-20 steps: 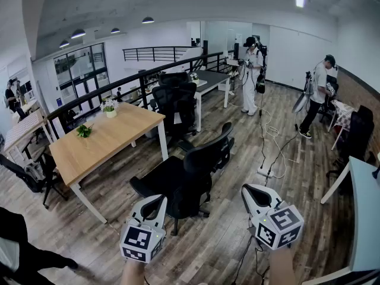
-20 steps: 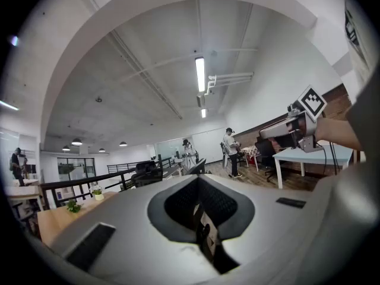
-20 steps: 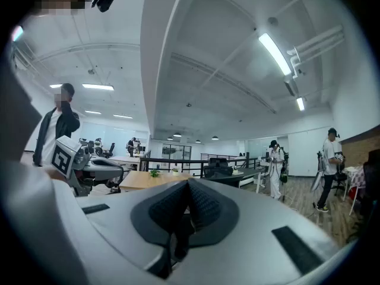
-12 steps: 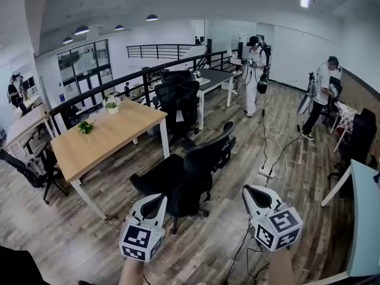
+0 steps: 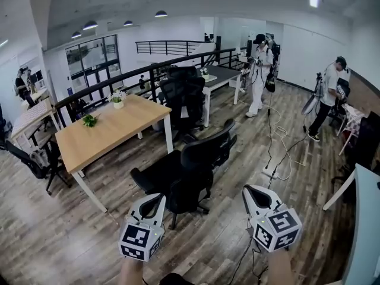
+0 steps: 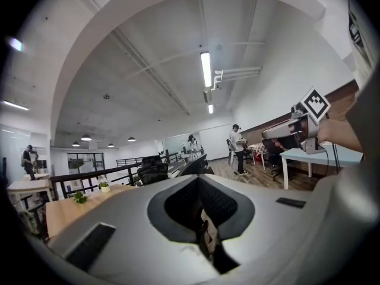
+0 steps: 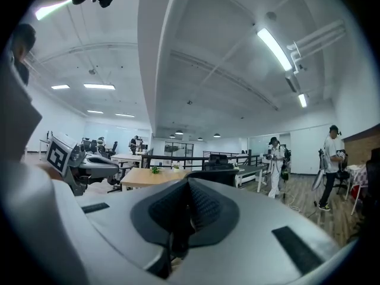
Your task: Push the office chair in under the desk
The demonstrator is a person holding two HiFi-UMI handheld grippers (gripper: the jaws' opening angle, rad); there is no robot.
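Chair (image 5: 189, 170) front and centre here: black all over, tall back with a headrest on top, armrests either side, a padded seat and a spread of wheeled legs on the plank floor (image 5: 53, 236). It stands clear of the desk (image 5: 107, 136), just off the near corner, seat turned toward the desk and back turned toward the tongs. None of it is under the top yet.

Desk is light wood on white legs, with a small green plant (image 5: 89, 120) and a white pot of flowers (image 5: 118, 100) sitting toward its far end.

Down low, the left gripper (image 5: 158, 197) hangs just short of the chair's base, and its own view shows the jaws pressed together with nothing between them. The right gripper (image 5: 249, 189) hovers off to the right of the chair, apart from it, jaws likewise closed up tight and empty. Neither one is touching the chair.

Further back, a second black chair (image 5: 181, 94) sits at a dark desk (image 5: 221, 75), and two people (image 5: 260, 70) stand over on the right.
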